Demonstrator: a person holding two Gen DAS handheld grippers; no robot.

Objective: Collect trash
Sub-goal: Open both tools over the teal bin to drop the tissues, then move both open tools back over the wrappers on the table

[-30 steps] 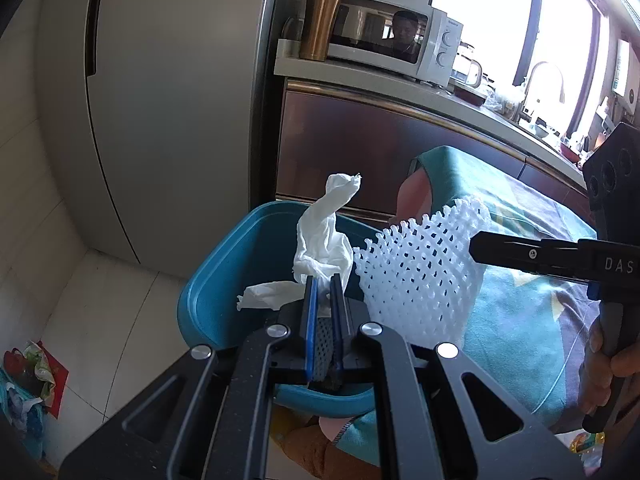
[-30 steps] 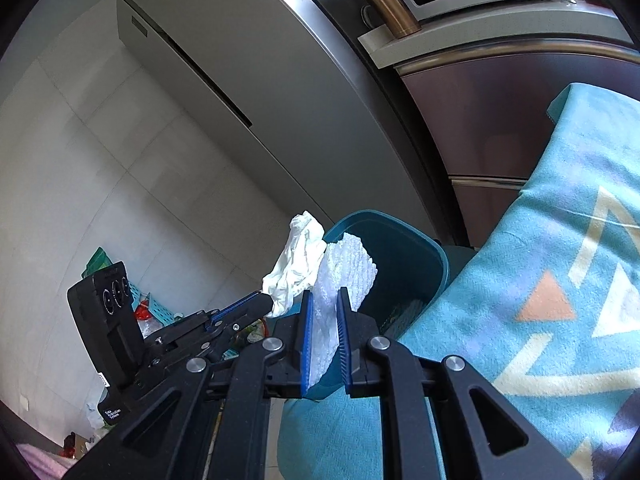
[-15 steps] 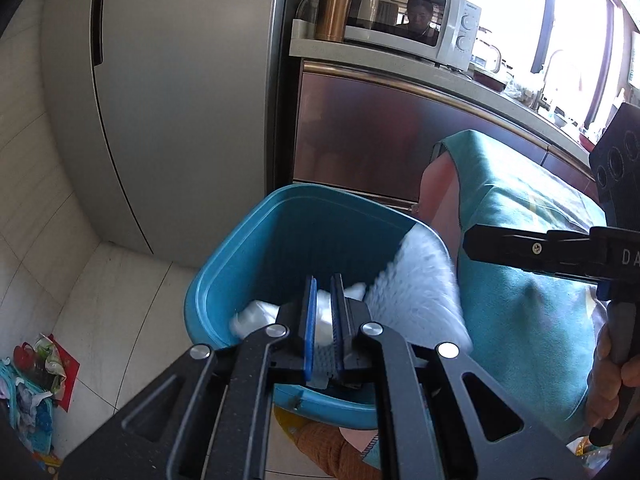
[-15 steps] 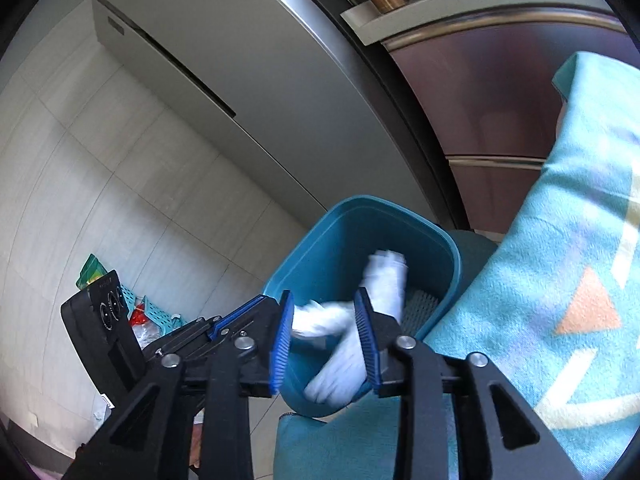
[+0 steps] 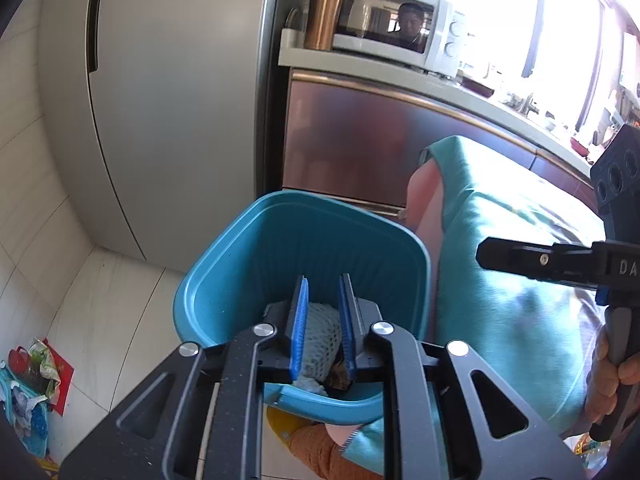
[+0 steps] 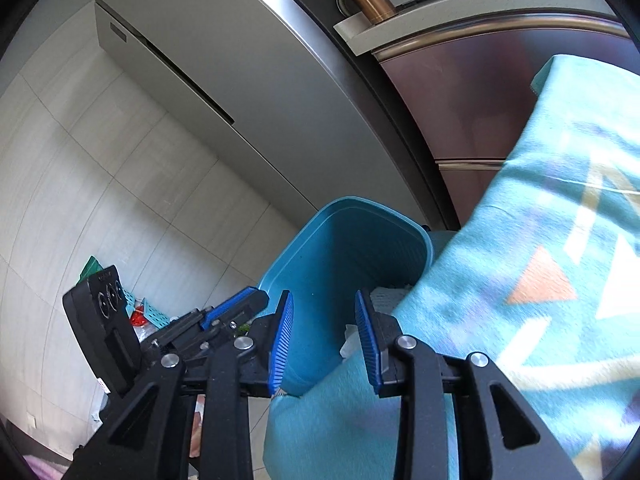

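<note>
Smooth, shiny blue plastic bin (image 5: pixel 224 292) under the jaws. White foam net (image 5: pixel 320 328) with a bumpy mesh, down between them. Soft, fuzzy teal cloth (image 6: pixel 520 240) to the right. Brushed grey metal fridge (image 5: pixel 172 100) beyond. Ridged blue rubber pads (image 6: pixel 280 340).

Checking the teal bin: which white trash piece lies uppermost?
The white netted foam sleeve: its mesh lies on top in the teal plastic bin, the crumpled white tissue only peeking out beneath.

bin (image 5: pixel 248 240) mouth open above; cloth-draped table (image 5: pixel 500 280) crowds its right rim
</note>
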